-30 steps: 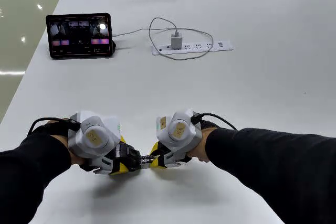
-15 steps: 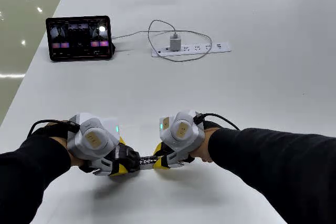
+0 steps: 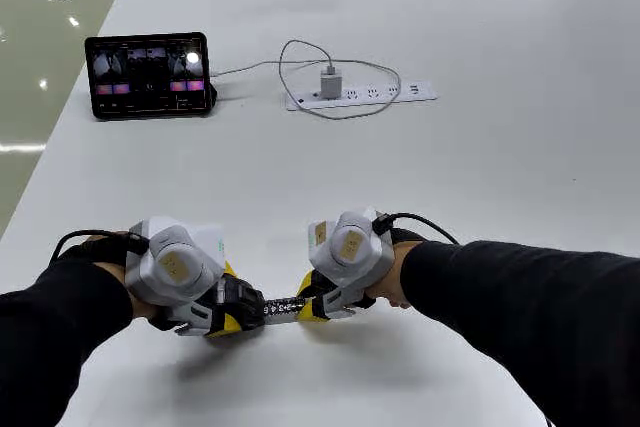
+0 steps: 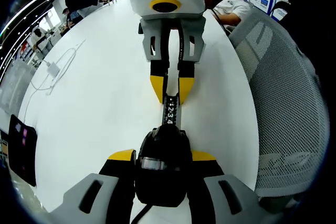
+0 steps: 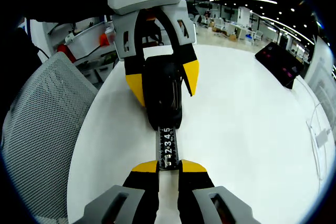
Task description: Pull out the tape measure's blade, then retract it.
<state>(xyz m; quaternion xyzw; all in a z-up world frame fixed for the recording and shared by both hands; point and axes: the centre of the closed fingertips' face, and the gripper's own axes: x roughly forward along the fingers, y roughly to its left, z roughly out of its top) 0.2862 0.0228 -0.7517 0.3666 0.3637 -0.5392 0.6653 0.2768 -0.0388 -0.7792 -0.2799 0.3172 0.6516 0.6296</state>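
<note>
Right now my left gripper (image 3: pixel 238 309) clamps the tape measure (image 4: pixel 161 169) near the table's (image 3: pixel 450 167) front edge. My right gripper (image 3: pixel 308 307) pinches the blade (image 3: pixel 283 305) at its 3 o'clock. Blade runs 9-to-3, so I'd pull toward 3.

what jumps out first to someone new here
A black tape measure is clamped in the left claw at the near edge of the white table, its numbered blade out a short way and pinched by the right claw. Farther back lie a lit tablet and a power strip with a looped cable.
</note>
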